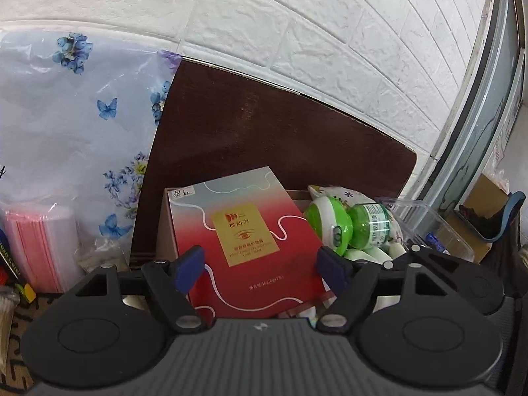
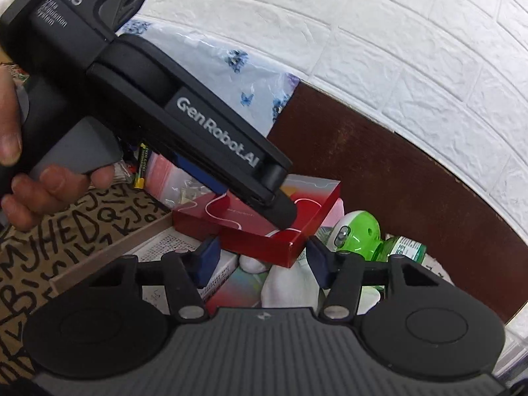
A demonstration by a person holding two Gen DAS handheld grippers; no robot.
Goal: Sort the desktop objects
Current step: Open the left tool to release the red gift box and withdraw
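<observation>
One glossy red carton point(image 1: 250, 244), flat and rectangular with a gold label, sits tilted atop the clutter in one shallow cardboard tray point(image 2: 109, 247). The left gripper point(image 1: 260, 265) hovers over it, fingers spread wide to either side, gripping nothing. The right gripper point(image 2: 262, 259) hangs open too, empty, just short of the carton's corner. Beside it: one green-and-white round plastic gadget point(image 1: 325, 226) and one green bottle point(image 1: 371, 222).
</observation>
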